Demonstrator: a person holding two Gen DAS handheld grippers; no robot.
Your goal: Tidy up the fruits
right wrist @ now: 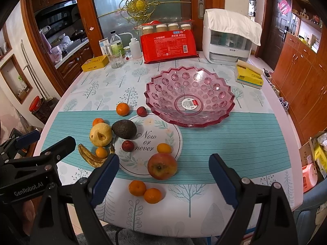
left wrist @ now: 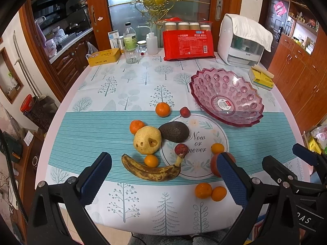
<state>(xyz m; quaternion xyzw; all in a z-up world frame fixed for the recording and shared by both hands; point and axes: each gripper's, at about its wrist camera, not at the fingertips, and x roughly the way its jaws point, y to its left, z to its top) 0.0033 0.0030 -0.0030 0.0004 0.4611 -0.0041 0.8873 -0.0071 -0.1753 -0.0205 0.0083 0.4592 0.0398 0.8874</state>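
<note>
Left wrist view: tree-printed tablecloth (left wrist: pixel 126 94) with a teal striped band covers the table; wooden cabinets beyond. Left gripper (left wrist: pixel 163 175) spread wide, holding nothing, above the spotted brown banana (left wrist: pixel 151 170). Its right finger hides most of the red apple (left wrist: pixel 213 166). The pink faceted plastic bowl (left wrist: pixel 226 96) sits empty, right of the fruit.

Right wrist view: right gripper (right wrist: pixel 164 175) likewise spread, empty, over the apple (right wrist: pixel 162 165). Two small oranges (right wrist: pixel 145 192) lie nearest the table's front edge. Bare cloth lies right of the apple.

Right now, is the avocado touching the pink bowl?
Apart. The right wrist view shows bare tablecloth between the avocado and the pink bowl.
</note>
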